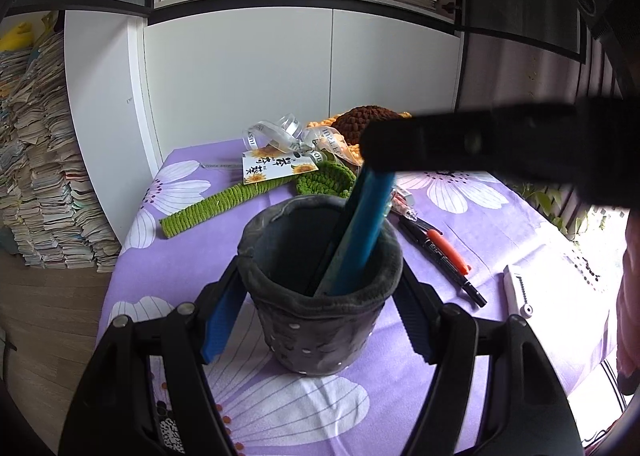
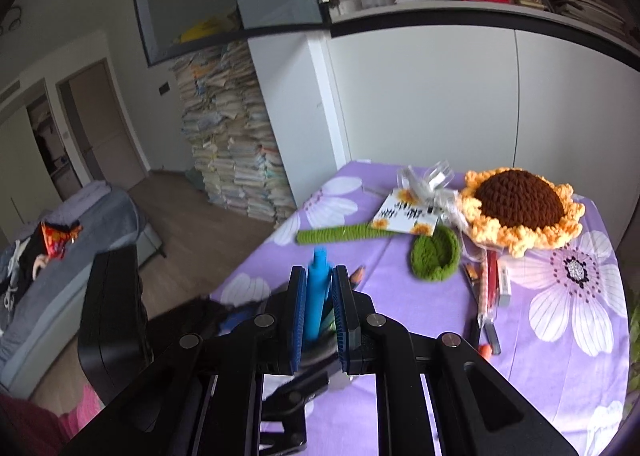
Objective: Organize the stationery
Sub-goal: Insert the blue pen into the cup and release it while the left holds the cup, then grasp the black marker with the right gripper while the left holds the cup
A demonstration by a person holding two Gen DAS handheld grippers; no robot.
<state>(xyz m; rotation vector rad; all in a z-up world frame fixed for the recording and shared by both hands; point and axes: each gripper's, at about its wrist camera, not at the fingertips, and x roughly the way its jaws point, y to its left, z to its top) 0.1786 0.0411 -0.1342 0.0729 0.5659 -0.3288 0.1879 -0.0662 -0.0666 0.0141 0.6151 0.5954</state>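
The left gripper clamps the grey pen holder upright on the bench while the right gripper pinches a blue pen entering it; best released only once seated low.

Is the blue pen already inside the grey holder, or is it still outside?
Partly inside. The blue pen has its lower end within the grey holder, leaning on the rim, while the right tool grips its upper end.

Both wrist views look down across the desk toward 12 o'clock, close, sharing the cup and sunflower.
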